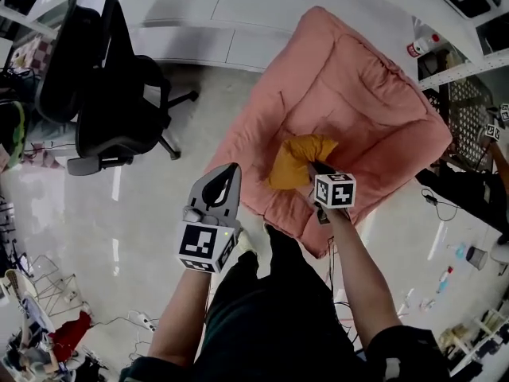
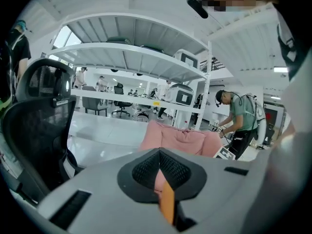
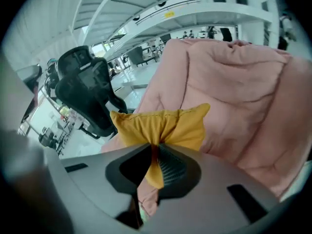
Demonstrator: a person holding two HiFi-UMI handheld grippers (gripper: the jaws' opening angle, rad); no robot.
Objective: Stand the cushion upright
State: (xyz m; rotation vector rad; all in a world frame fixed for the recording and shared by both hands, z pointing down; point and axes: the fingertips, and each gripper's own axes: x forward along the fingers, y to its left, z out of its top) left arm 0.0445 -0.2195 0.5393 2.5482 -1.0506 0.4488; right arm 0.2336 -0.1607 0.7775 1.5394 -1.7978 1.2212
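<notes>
The right hand-held gripper (image 3: 155,155) pinches only a fold of the cushion (image 1: 293,161); the left hand-held gripper (image 1: 229,173) hangs closed, empty; that thin hold could slip, dropping it flat on the quilt (image 1: 358,94).

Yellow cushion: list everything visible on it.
The yellow cushion is a small, soft pillow of mustard fabric with a stitched seam along its edge. It looks limp and bunched, not upright. The right gripper has its jaws shut on a pinch of fabric at one edge, so the cloth puckers there and fans out to both sides. It sits over the near part of the pink quilt on the floor. Whether it touches the quilt cannot be told.
</notes>
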